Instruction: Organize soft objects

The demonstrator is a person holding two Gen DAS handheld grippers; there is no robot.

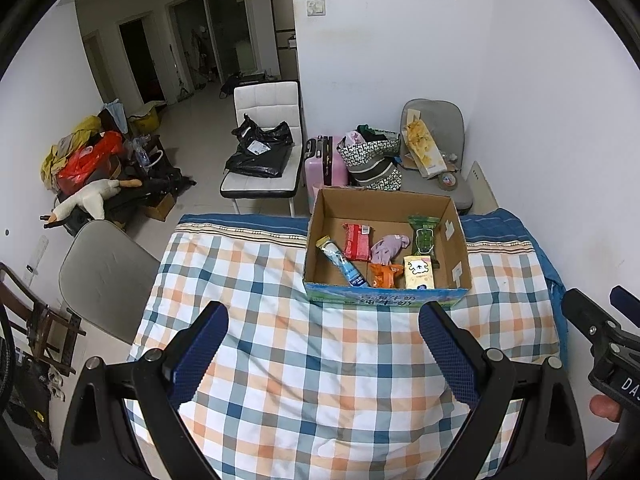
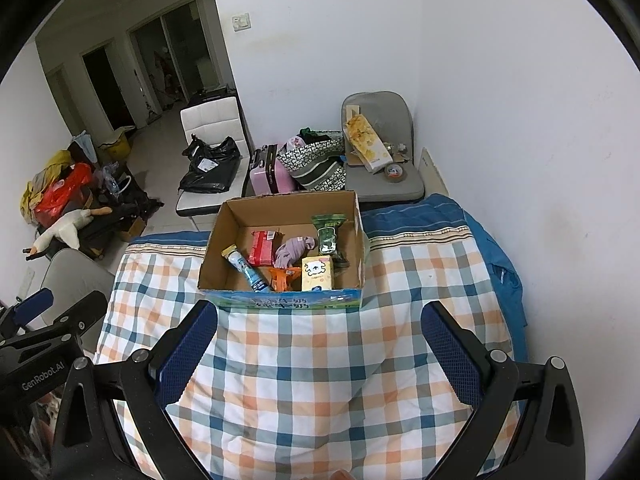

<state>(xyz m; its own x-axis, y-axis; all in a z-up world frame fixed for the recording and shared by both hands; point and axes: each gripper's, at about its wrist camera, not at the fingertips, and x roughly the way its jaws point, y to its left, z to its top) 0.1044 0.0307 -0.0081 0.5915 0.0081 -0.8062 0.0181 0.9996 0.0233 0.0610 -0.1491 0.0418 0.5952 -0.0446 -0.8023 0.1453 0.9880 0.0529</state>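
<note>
An open cardboard box (image 1: 456, 256) (image 2: 212, 256) stands on the checked blanket (image 1: 288, 360) (image 2: 320, 380) at its far side. Inside lie a blue tube (image 1: 342, 262) (image 2: 248, 270), a red pack (image 1: 357, 241) (image 2: 262, 247), a purple cloth (image 1: 388, 247) (image 2: 294, 250), a green pack (image 1: 425, 238) (image 2: 329, 236), an orange pack (image 1: 383, 274) (image 2: 282, 276) and a yellow tissue pack (image 1: 419, 272) (image 2: 317, 274). My left gripper (image 1: 323, 316) is open and empty, short of the box. My right gripper (image 2: 319, 316) is open and empty too, likewise near the box front.
Behind the blanket stand a white chair with a black bag (image 1: 262, 148) (image 2: 210, 164), a pink suitcase (image 1: 324, 160) (image 2: 270, 170), a patterned tote (image 1: 374, 156) (image 2: 318, 166) and a grey chair (image 1: 444, 148) (image 2: 384, 140). Clutter with a plush goose (image 1: 90, 198) (image 2: 68, 228) lies left. A white wall is on the right.
</note>
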